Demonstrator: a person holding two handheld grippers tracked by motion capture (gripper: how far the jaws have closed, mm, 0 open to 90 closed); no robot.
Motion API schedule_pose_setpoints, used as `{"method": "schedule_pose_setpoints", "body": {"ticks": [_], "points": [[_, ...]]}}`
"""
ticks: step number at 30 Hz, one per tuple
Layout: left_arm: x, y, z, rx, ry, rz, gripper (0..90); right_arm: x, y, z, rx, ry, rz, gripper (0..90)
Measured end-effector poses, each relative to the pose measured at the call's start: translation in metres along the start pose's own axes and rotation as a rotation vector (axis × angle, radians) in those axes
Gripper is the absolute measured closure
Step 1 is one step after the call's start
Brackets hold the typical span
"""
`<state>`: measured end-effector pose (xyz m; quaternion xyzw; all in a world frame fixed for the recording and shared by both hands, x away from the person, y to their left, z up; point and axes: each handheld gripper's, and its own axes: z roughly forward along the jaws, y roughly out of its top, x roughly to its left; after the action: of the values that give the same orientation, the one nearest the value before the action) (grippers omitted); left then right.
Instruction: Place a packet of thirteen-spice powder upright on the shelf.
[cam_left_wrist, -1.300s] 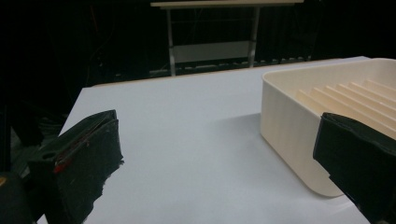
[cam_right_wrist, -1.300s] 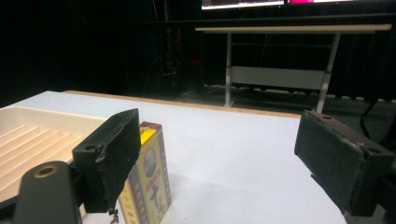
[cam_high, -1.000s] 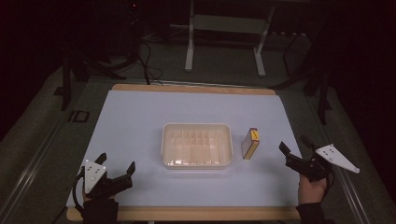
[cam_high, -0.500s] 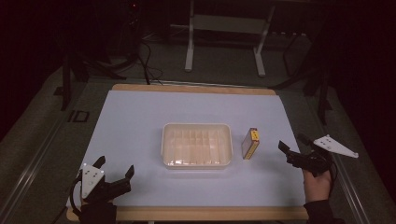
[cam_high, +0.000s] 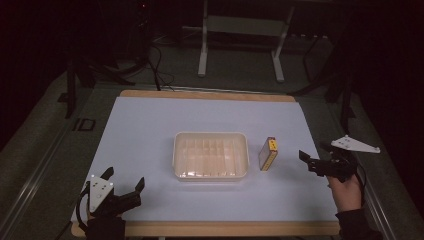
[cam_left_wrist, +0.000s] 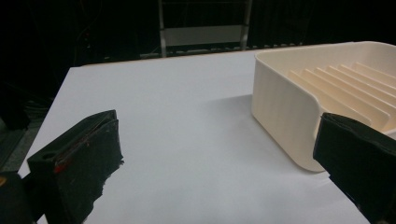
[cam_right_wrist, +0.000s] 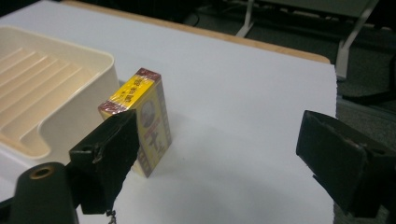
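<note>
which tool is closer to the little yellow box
The right tool, open at the table's right edge, just right of the upright box. The left tool sits at the near left corner, beyond the cream tray.

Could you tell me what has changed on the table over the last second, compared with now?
The right gripper has edged inward toward the small yellow box, jaws open, nothing held. The left gripper drifted slightly toward the near edge, also open and empty. The cream tray and the box, standing to its right, stayed where they were on the white table top.
</note>
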<state>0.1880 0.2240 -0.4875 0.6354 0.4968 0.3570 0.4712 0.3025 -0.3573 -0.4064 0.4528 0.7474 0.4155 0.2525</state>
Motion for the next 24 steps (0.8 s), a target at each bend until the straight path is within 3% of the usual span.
{"method": "schedule_pose_setpoints", "body": {"ticks": [12,19,24], "points": [[0.001,0.0,0.001,0.001,-0.006,-0.003,1.3,0.0,0.016,-0.002,0.169,0.084,-0.065,13.4],[0.001,0.0,0.001,0.005,-0.006,-0.005,1.3,0.0,0.018,0.004,0.322,0.126,-0.116,13.4],[0.004,-0.001,0.002,0.008,-0.001,-0.015,1.3,-0.006,0.021,0.007,0.402,0.168,-0.119,11.3]]}}
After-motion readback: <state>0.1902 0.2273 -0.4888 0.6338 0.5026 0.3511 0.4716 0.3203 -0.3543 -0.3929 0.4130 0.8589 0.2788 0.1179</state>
